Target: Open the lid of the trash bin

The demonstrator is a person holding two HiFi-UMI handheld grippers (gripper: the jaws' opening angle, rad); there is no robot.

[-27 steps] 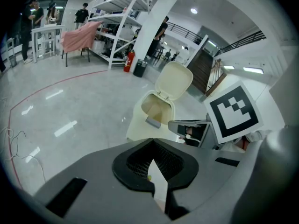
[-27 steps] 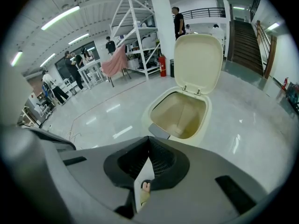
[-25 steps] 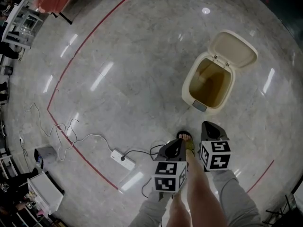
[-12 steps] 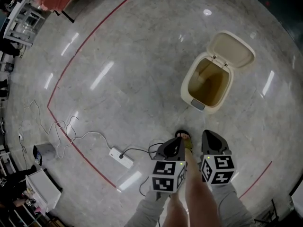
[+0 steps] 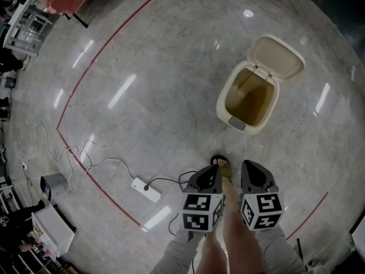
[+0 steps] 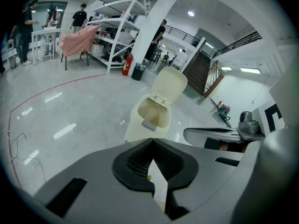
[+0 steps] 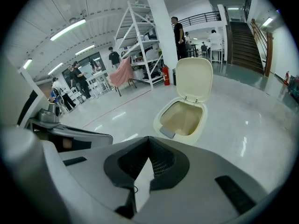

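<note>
Trash bin (image 5: 246, 99) stands on the polished floor (image 5: 171, 67), ahead and slightly right of the person. Its lid (image 5: 278, 56) is tipped up and back on the hinge, the interior open to view, with a grey pedal (image 5: 238, 123) on the near face. Both grippers are held low and close to the body, side by side and level, pointing forward at the bin and well apart from it. Left gripper (image 6: 152, 143): jaw tips pressed together, nothing between them. Right gripper (image 7: 148, 140): same, tips meeting, empty. Marker cubes face up to the head camera. A sandalled foot (image 5: 222, 165) shows between the two grippers. A white power strip (image 5: 147, 191) lies on the floor left of the left gripper, near a red floor line (image 5: 97, 56).
</note>
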